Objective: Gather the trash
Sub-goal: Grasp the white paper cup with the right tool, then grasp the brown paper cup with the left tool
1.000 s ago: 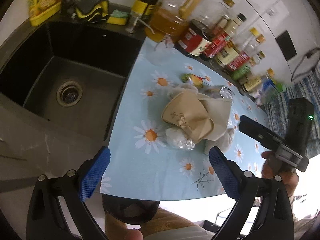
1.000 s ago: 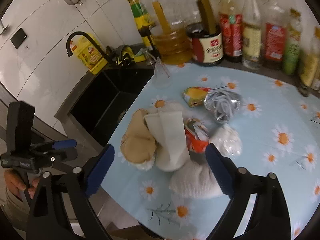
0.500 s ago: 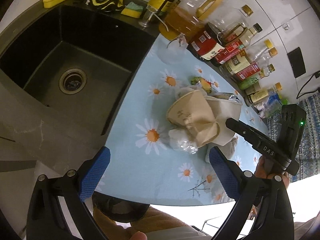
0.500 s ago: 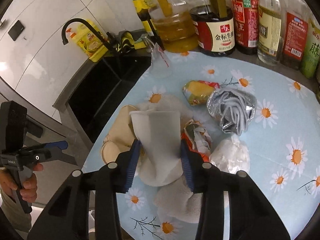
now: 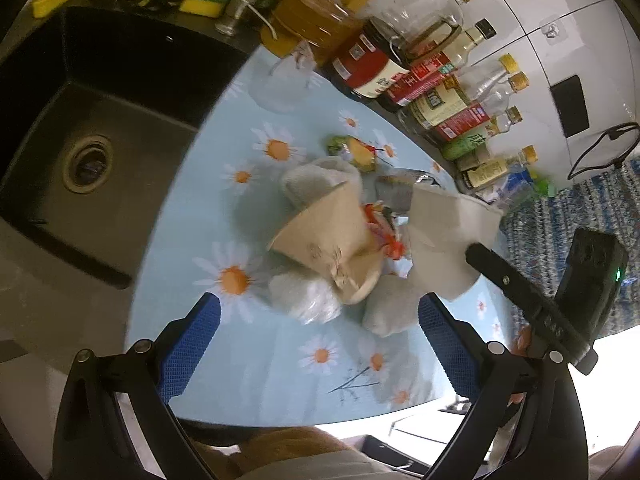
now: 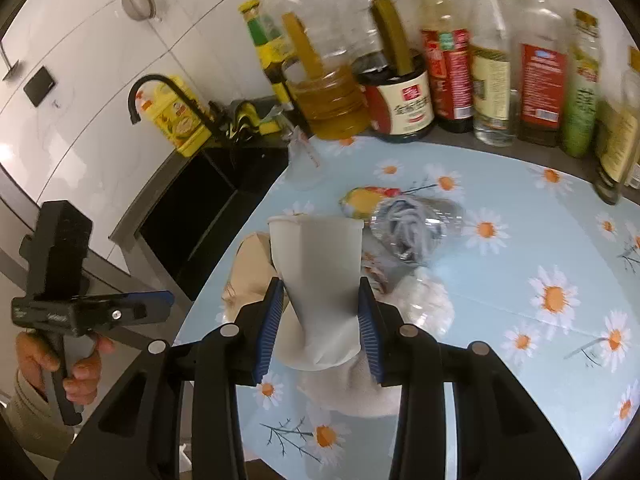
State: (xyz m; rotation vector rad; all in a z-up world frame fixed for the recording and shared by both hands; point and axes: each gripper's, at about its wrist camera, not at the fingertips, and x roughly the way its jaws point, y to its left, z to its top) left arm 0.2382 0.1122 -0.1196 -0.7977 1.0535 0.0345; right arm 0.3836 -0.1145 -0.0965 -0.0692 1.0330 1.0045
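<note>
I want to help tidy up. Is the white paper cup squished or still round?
Squished. The right gripper is shut on the white paper cup, pinching its lower part narrow, and its rim looks flattened.

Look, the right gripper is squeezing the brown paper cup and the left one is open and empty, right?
Not quite. The right gripper is squeezing the white paper cup, not the brown one; the right wrist view shows its blue pads pressed on the cup's sides. The brown paper cup lies on the daisy tablecloth. The left gripper is indeed open and empty.
</note>
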